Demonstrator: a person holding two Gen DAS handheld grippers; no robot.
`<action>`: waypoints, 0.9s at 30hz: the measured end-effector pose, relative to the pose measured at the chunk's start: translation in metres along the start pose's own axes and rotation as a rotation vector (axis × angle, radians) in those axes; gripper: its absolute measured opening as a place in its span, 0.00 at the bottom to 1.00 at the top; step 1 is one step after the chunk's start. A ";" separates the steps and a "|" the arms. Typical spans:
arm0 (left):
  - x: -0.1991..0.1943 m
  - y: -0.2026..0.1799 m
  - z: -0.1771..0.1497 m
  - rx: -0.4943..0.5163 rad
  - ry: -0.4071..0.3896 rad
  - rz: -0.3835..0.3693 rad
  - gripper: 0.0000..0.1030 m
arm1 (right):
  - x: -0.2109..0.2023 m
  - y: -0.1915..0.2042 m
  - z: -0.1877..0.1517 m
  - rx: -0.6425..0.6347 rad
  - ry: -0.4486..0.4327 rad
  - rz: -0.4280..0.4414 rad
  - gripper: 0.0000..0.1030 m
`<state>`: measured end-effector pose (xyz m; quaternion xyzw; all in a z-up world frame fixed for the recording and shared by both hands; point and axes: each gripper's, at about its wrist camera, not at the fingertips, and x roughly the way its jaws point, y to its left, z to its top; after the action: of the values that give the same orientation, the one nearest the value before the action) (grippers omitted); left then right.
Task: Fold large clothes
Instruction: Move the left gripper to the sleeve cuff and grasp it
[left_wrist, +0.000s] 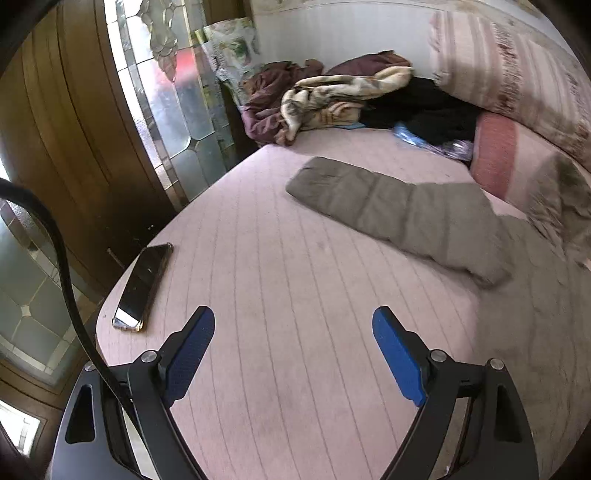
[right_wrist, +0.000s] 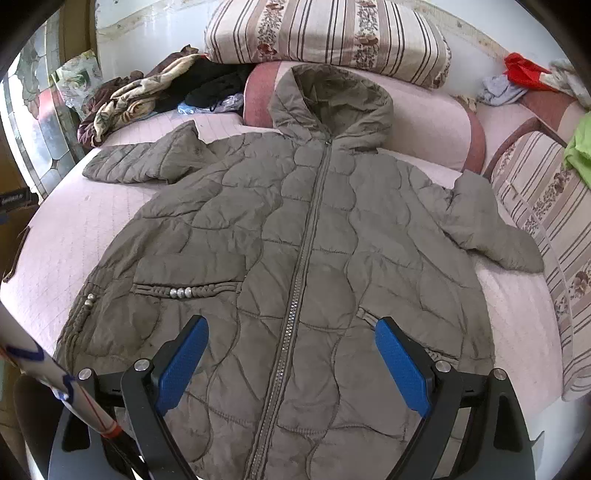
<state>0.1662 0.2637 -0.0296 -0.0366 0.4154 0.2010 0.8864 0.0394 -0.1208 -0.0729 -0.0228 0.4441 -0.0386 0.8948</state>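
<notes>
A large olive-grey quilted hooded jacket (right_wrist: 295, 236) lies flat, front up and zipped, on the pink bed cover (right_wrist: 74, 229). Its hood (right_wrist: 332, 99) rests against a pink bolster, and both sleeves spread out sideways. My right gripper (right_wrist: 291, 354) is open and empty, hovering over the jacket's lower front near the zipper. In the left wrist view one sleeve (left_wrist: 399, 210) lies stretched across the bed cover (left_wrist: 277, 295) and the jacket body fills the right edge. My left gripper (left_wrist: 293, 343) is open and empty above the bare cover, left of the jacket.
A phone (left_wrist: 144, 284) lies near the bed's left edge. A heap of clothes and a blanket (left_wrist: 332, 96) sits at the far corner. Striped pillows (right_wrist: 325, 33) and a pink bolster (right_wrist: 258, 92) line the head. A striped cushion (right_wrist: 546, 229) borders the right. A wooden door and glass panel (left_wrist: 166, 110) stand left.
</notes>
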 end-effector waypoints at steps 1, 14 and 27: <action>0.007 0.002 0.006 -0.013 0.002 -0.003 0.84 | 0.002 0.000 0.000 0.002 0.004 0.001 0.92; 0.151 0.011 0.069 -0.204 0.223 -0.224 0.84 | 0.052 0.008 0.005 0.012 0.063 0.043 0.92; 0.253 0.015 0.107 -0.514 0.284 -0.419 0.84 | 0.094 -0.006 0.002 0.017 0.113 -0.018 0.92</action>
<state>0.3828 0.3842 -0.1482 -0.3704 0.4539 0.1059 0.8035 0.0974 -0.1351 -0.1456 -0.0171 0.4935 -0.0518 0.8680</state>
